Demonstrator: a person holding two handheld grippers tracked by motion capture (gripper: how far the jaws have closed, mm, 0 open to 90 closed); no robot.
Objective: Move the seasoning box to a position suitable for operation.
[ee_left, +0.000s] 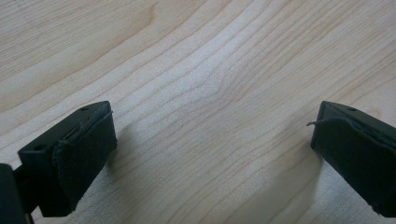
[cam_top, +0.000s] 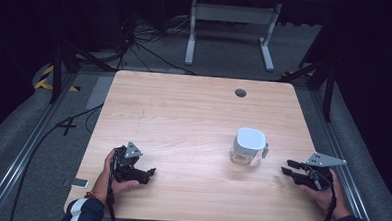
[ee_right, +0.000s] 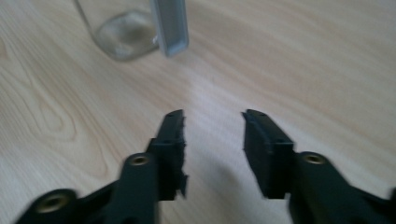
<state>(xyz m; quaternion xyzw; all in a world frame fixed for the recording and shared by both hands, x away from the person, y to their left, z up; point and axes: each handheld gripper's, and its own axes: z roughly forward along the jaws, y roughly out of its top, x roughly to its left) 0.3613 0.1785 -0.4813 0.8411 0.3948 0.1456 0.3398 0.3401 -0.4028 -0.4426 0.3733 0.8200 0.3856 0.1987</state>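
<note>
A clear glass jar with a white clip lid (cam_top: 249,145) stands on the wooden table (cam_top: 184,115), between the wide-open, empty left gripper (cam_top: 151,173) and the part-open, empty right gripper (cam_top: 285,167); a careless approach could topple it.

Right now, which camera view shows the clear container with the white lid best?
The high view: the whole container, white lid and clear body, stands on the table. The right gripper view shows just its glass base and a grey lid clasp. The left gripper view shows bare wood.

High view looks down on the table (cam_top: 184,115) — both gripper views skim it close.
</note>
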